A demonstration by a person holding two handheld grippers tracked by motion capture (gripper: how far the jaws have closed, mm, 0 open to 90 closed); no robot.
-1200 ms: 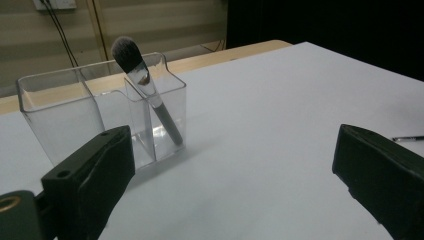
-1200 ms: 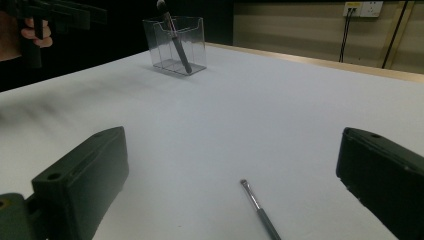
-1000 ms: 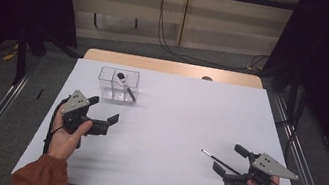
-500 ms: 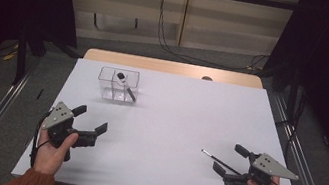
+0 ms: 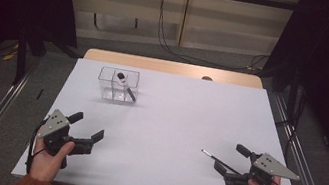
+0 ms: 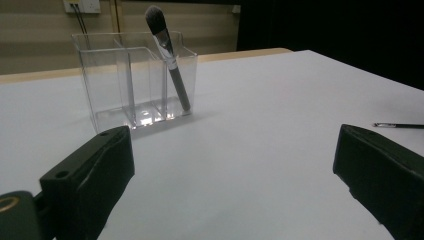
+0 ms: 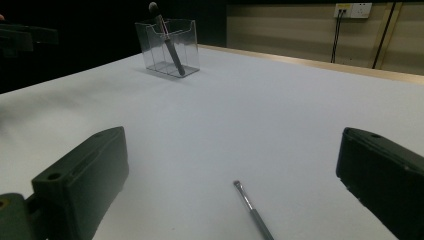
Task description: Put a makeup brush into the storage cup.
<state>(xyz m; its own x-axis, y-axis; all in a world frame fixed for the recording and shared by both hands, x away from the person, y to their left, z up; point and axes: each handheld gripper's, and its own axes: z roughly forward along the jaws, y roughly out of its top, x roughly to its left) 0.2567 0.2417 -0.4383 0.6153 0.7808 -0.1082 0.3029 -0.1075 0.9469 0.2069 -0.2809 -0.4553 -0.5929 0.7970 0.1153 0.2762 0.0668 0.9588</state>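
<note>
1 of 2 brushes stowed, 2nd not yet picked.
Large black makeup brush (image 5: 124, 85) seen in clear plastic compartment holder (image 5: 106, 80), upper left; thin dark brush (image 5: 220, 161) on white table (image 5: 177, 125), lower right, between spread jaws of right gripper (image 5: 228, 159); left gripper (image 5: 87, 127) spread too, empty.

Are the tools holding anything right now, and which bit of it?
Nothing is held. The left tool and the right tool are both open and empty; the thin brush lies on the table between the right tool's jaws, ungripped.

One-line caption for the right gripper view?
Open right gripper over a thin brush lying on the white table; clear holder with a brush beyond.
</note>
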